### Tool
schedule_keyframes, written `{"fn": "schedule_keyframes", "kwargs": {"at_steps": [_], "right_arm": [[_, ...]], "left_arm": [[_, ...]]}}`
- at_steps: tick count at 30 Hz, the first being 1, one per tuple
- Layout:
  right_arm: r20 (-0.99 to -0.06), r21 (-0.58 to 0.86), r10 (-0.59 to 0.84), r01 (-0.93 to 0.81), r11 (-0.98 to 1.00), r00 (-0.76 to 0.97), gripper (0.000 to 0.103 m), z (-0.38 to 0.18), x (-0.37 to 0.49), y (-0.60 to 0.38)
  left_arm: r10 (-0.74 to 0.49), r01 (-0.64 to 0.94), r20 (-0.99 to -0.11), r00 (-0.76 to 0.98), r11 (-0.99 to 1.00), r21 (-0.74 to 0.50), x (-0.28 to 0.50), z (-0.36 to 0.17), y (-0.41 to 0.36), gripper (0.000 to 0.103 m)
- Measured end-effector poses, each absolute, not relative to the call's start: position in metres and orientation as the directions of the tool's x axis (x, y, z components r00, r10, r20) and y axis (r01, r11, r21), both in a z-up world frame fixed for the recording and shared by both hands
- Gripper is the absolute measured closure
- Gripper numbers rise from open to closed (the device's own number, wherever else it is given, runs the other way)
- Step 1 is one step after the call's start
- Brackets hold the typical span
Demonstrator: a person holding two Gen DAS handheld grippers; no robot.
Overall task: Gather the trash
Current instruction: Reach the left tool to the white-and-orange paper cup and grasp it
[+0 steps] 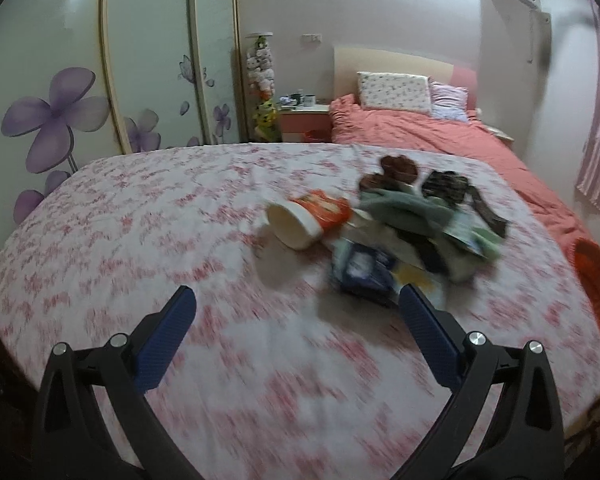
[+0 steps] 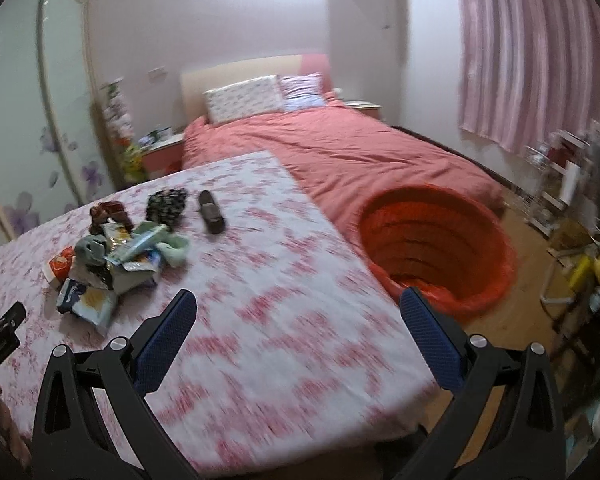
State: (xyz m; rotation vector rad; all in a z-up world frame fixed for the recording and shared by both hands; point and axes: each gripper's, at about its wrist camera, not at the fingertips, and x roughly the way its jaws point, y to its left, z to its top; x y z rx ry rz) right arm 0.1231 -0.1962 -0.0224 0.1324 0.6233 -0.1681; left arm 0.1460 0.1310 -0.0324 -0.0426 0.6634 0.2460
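Trash (image 1: 396, 228) lies heaped on the floral-covered surface (image 1: 140, 216), well apart from the orange basket (image 2: 436, 240) beside it. Both tools, left tool (image 1: 296, 322) and right tool (image 2: 298, 322), are spread and empty; approach one loose piece at the heap's edge, such as the paper cup (image 1: 300, 222), and pinch its rim before lifting.

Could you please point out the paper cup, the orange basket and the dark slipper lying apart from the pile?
paper cup (image 1: 290, 226): left wrist view, on its pale open mouth.
orange basket (image 2: 432, 236): right wrist view, on its inner wall.
dark slipper (image 2: 211, 212): right wrist view, on its upper side.
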Motion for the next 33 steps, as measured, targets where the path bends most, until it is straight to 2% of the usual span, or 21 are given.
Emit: {"fn": "schedule_keyframes", "kwargs": {"at_steps": [2,7,12,15,20,23,26,28,33], "right_arm": [[-0.604,0.060,-0.084,0.150,0.987,0.793,0.005,-0.026,0.148,-0.187],[-0.680,0.102,0.006,0.087,0.991,0.733,0.021,-0.044,0.208,-0.178],[-0.714,0.150,0.080,0.039,0.988,0.696,0.036,-0.058,0.256,-0.172],[-0.724,0.162,0.108,0.016,0.987,0.681,0.041,-0.061,0.280,-0.165],[-0.739,0.132,0.100,-0.003,0.991,0.666,0.042,-0.070,0.312,-0.154],[-0.765,0.132,0.100,0.002,0.991,0.637,0.047,-0.081,0.330,-0.153],[-0.789,0.152,0.120,0.002,0.988,0.602,0.056,-0.091,0.342,-0.153],[-0.785,0.135,0.107,0.000,0.991,0.610,0.058,-0.092,0.342,-0.151],[-0.778,0.087,0.080,-0.018,0.996,0.623,0.059,-0.094,0.346,-0.140]], "left_arm": [[0.215,-0.240,-0.623,0.752,0.970,0.045,0.160,-0.037,0.140,0.005],[0.186,-0.236,-0.655,0.733,0.972,0.012,0.193,-0.051,0.160,0.016],[0.154,-0.216,-0.670,0.727,0.976,-0.010,0.218,-0.060,0.165,0.020],[0.131,-0.198,-0.677,0.724,0.980,-0.023,0.231,-0.063,0.166,0.024],[0.115,-0.179,-0.671,0.732,0.983,-0.027,0.246,-0.066,0.164,0.027],[0.094,-0.171,-0.682,0.726,0.984,-0.047,0.256,-0.069,0.166,0.035],[0.064,-0.156,-0.690,0.721,0.985,-0.073,0.266,-0.073,0.166,0.045],[0.044,-0.145,-0.692,0.720,0.985,-0.089,0.271,-0.075,0.167,0.054],[0.004,-0.133,-0.696,0.719,0.982,-0.133,0.279,-0.080,0.168,0.068]]}}
